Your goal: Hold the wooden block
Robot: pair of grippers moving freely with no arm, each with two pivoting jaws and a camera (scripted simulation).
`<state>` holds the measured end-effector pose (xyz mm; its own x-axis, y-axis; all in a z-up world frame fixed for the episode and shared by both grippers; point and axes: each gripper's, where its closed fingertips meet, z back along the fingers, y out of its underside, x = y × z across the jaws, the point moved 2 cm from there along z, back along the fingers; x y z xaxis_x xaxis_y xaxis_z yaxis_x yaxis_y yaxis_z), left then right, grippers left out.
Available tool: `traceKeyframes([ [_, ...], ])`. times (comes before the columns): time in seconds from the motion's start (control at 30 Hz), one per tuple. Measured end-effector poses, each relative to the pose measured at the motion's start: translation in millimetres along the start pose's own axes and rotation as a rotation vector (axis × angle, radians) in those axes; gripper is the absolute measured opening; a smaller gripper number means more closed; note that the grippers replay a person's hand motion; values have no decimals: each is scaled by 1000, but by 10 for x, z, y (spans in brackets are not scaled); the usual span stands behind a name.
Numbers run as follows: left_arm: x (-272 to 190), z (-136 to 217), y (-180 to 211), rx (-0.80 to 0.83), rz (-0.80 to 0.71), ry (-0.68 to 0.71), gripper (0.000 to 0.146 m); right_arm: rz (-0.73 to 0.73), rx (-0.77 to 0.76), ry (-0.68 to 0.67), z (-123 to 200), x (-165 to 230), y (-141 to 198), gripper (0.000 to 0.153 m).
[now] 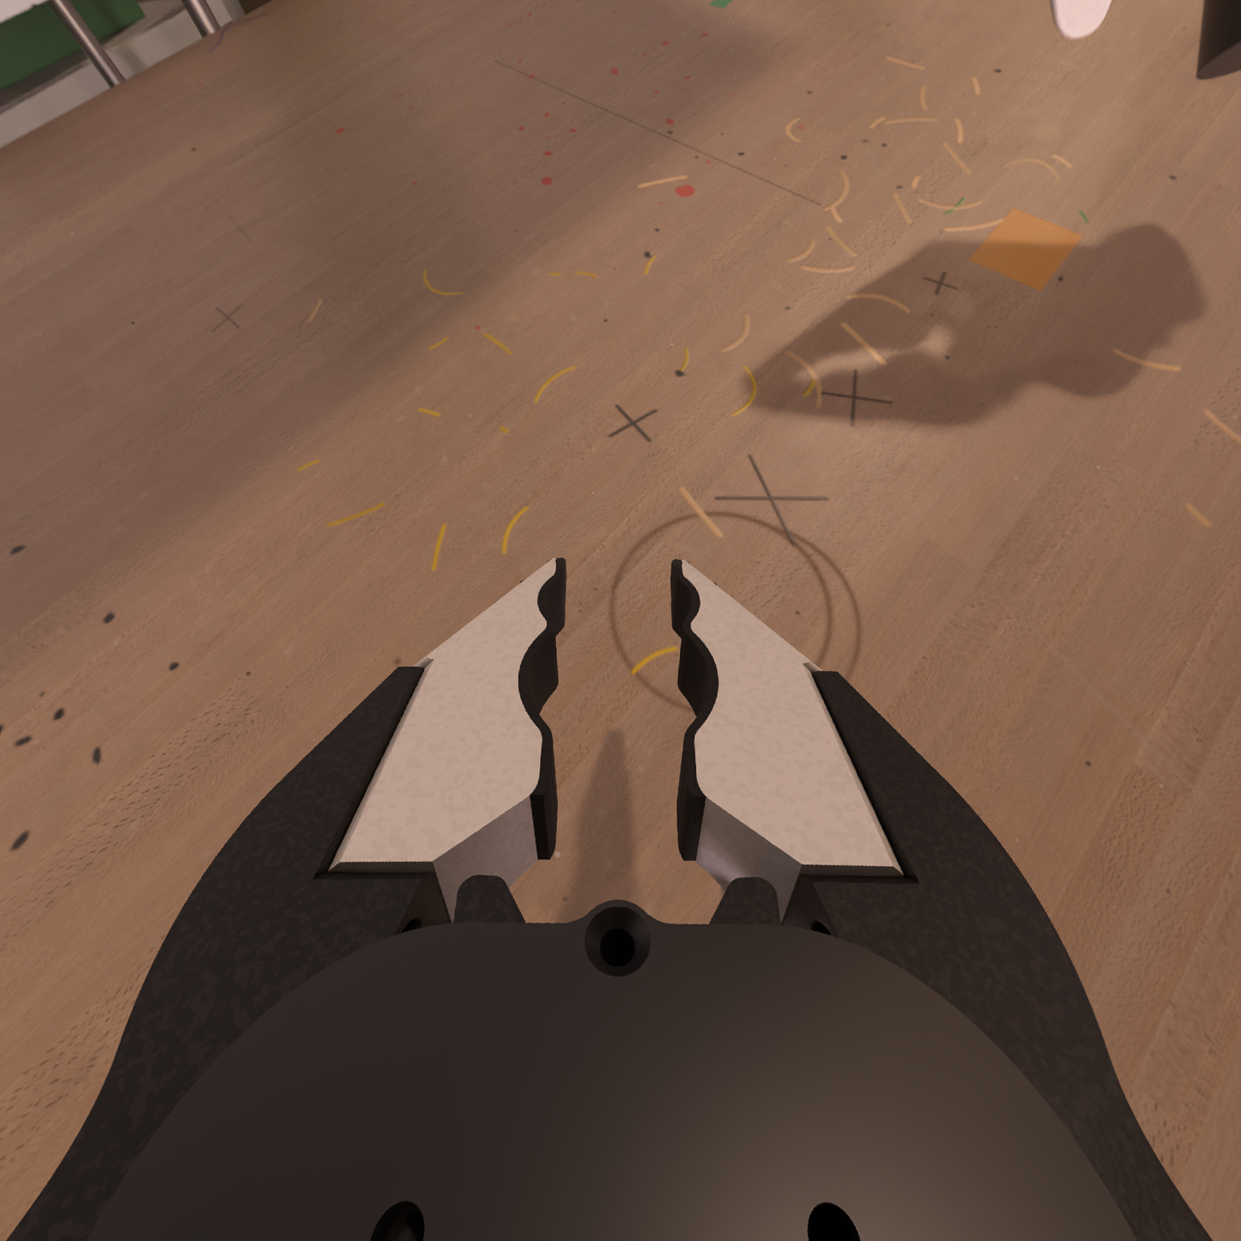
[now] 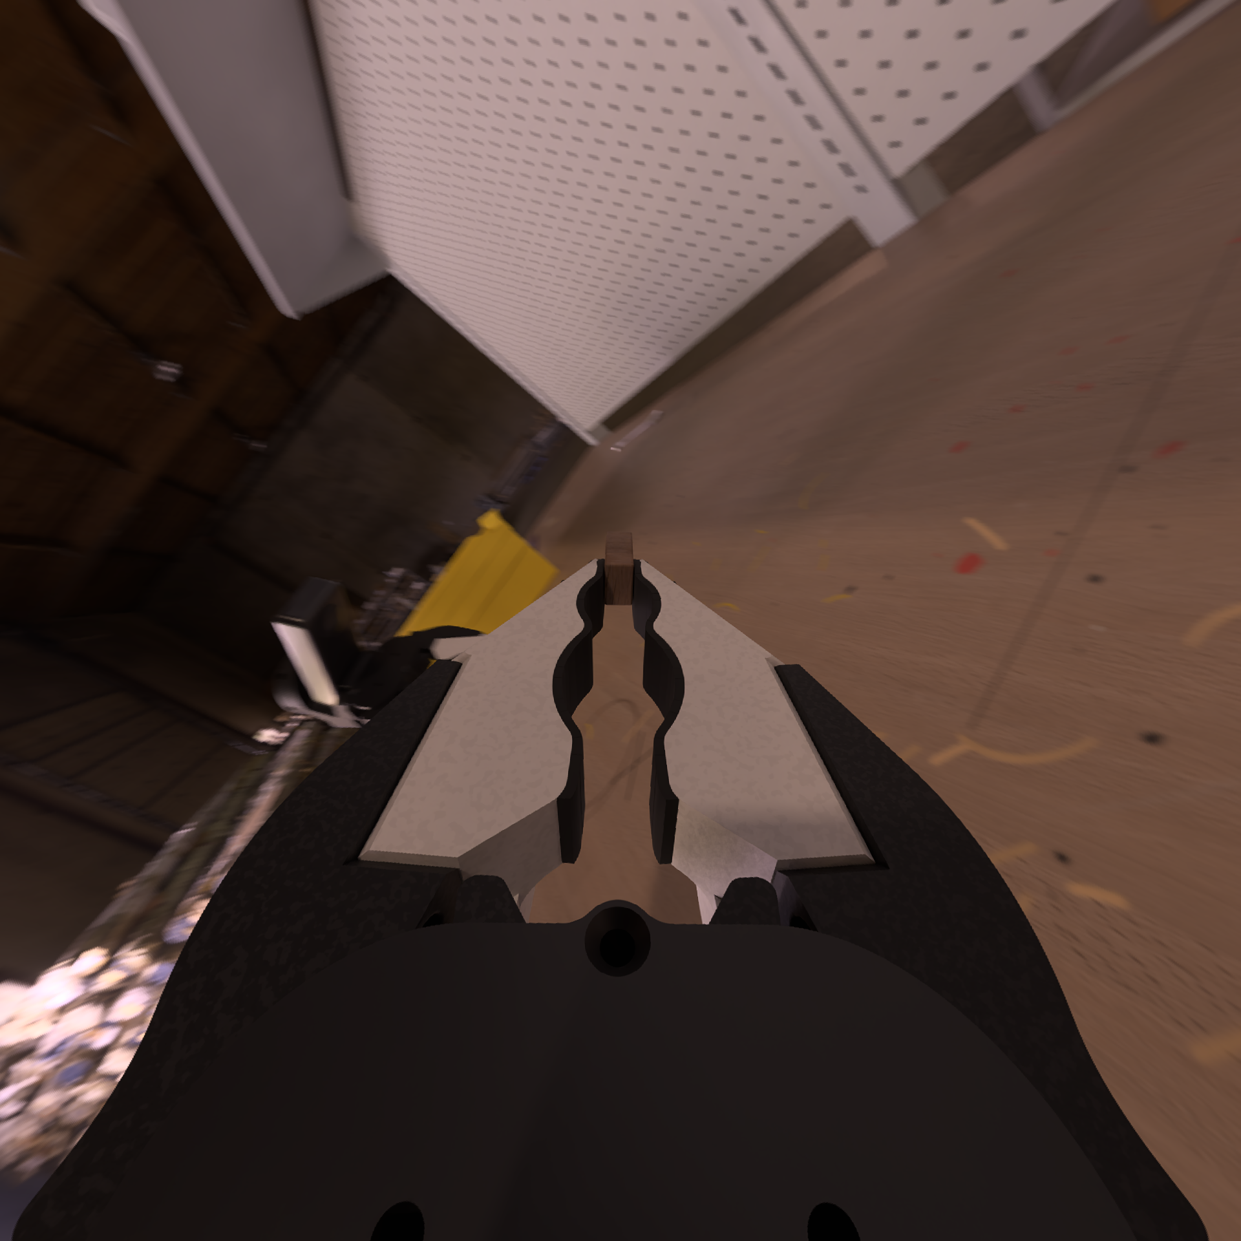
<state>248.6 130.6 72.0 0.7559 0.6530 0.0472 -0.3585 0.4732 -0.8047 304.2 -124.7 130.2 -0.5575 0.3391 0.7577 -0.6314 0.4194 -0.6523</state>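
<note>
In the right wrist view my right gripper [image 2: 618, 567] is shut on a small wooden block [image 2: 618, 571], pinched between the fingertips, its brown end sticking out past them. The view is tilted, with the wooden bench [image 2: 940, 537] to the right. In the left wrist view my left gripper [image 1: 618, 571] is open and empty, pointing down at the wooden bench top [image 1: 336, 403] above a drawn circle [image 1: 732, 604]. A gripper's shadow [image 1: 1007, 349] lies on the bench at the right.
Wood shavings, red and black specks and pencil crosses mark the bench. An orange square patch [image 1: 1026, 247] lies at the right. A white pegboard [image 2: 604, 201] stands behind the bench. A yellow object [image 2: 483, 577] lies off the bench's edge at the left.
</note>
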Motion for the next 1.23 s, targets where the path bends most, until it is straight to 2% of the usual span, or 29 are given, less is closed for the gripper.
traceKeyframes([
  [0.1, 39, -23, -10, -2, 34, 9, 31, 46, 27, 159, 25, -155, 36, 7],
  [0.23, 76, -54, -11, 6, 73, 23, 31, 21, 32, 186, 44, -242, 71, 7],
  [0.43, 92, -59, -6, 13, 49, 0, 31, 51, 19, 252, 86, -358, 59, 7],
  [0.6, 99, -50, -6, 9, 45, -4, 31, 301, 97, 497, 103, -564, 22, 6],
  [0.73, 104, -48, -6, 10, 51, -2, 31, 530, 149, 635, 51, -667, -16, 7],
  [0.87, 112, -47, -6, 8, 49, -6, 31, 579, 176, 655, -21, -710, 12, 7],
  [1.23, 167, -75, -11, 15, 51, -15, 31, 569, 251, 705, -59, -873, 216, 7],
])
